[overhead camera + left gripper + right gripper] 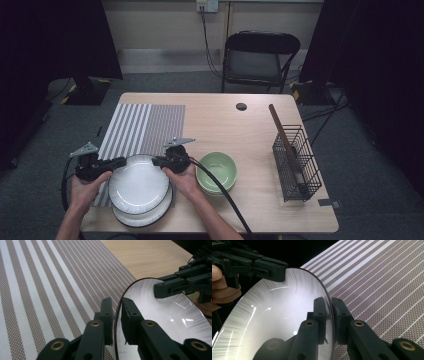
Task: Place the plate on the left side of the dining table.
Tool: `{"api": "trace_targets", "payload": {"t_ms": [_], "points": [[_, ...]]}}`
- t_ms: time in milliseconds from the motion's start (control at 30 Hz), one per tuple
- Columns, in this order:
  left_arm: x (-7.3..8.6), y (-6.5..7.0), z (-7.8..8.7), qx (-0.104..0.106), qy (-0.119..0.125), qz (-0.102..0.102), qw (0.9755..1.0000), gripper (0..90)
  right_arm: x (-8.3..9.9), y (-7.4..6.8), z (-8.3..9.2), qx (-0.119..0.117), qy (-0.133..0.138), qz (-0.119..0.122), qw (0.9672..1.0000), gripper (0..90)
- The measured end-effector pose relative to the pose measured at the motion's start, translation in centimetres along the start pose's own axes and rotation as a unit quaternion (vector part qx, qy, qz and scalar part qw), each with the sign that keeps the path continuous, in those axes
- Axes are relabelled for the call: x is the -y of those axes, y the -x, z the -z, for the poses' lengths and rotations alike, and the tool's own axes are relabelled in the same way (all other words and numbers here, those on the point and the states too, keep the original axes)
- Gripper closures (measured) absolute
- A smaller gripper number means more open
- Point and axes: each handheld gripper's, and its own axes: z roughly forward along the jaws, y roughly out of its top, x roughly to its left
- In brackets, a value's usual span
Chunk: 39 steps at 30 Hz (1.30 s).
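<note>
On the wooden surface [240, 135], the top plate [138, 184] sits on a stack beside the striped placemat [142, 127] — left gripper [120, 162] and right gripper [156, 161] jaws clamp its opposite rims, plate level between them.

green bowl [216, 171] just right of plates; striped mat [142, 129] bare behind; wire basket [296, 164] well apart

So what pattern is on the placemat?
Grey and white stripes on the placemat, clearest in the left gripper view.

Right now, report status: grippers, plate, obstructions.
Left gripper and right gripper clamped on top plate rim, opposite sides. Second plate beneath. Green bowl close beside right gripper.
</note>
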Motion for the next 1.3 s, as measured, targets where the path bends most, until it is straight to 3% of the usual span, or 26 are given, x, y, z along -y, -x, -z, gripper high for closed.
{"api": "trace_targets", "payload": {"t_ms": [200,333,433,500,533,667,800,1033,1167,1200,1300], "points": [[1.2,-0.1,1.1,0.004,-0.002,0.014,0.9999,70.7,0.0,0.0,0.0,0.0,0.0,-0.006,1.0,83.6],[2.0,0.0,1.6,-0.01,-0.016,0.017,0.9997,65.1,0.0,0.0,0.0,0.0,0.0,-0.006,1.0,83.6],[2.6,-0.2,1.6,-0.006,-0.02,0.031,0.9993,68.9,0.0,0.0,0.0,0.0,0.0,-0.006,1.0,83.6],[2.8,-0.1,1.6,0.014,-0.009,0.035,0.9992,73.9,0.0,0.0,0.0,0.001,0.0,-0.006,1.0,83.6],[2.7,0.0,1.6,0.014,-0.01,0.03,0.9994,82.1,-0.1,0.0,0.0,0.002,0.002,-0.006,1.0,84.0],[2.2,-0.2,1.7,0.01,-0.005,0.025,0.9996,84.9,-0.2,-0.1,0.0,0.005,0.003,0.0,1.0,83.9],[1.8,-0.2,1.8,0.0,-0.003,0.015,0.9999,85.2,-0.4,0.0,-0.1,0.006,0.007,0.001,1.0,83.7],[1.2,-0.7,1.7,-0.011,0.016,0.023,0.9995,85.9,-1.3,0.0,-0.5,0.016,0.01,0.002,0.9998,83.5],[0.4,-1.0,1.6,-0.016,0.021,0.019,0.9995,86.1,-1.8,0.3,-0.7,0.014,0.009,0.0,0.9999,83.6],[0.0,-1.1,1.4,-0.022,0.018,0.01,0.9995,85.9,-2.0,0.4,-0.7,0.016,0.01,0.0,0.9998,83.8],[-0.3,-1.2,1.2,-0.024,0.019,0.014,0.9994,85.8,-2.3,0.6,-0.8,0.017,0.01,-0.004,0.9998,83.9]]}}
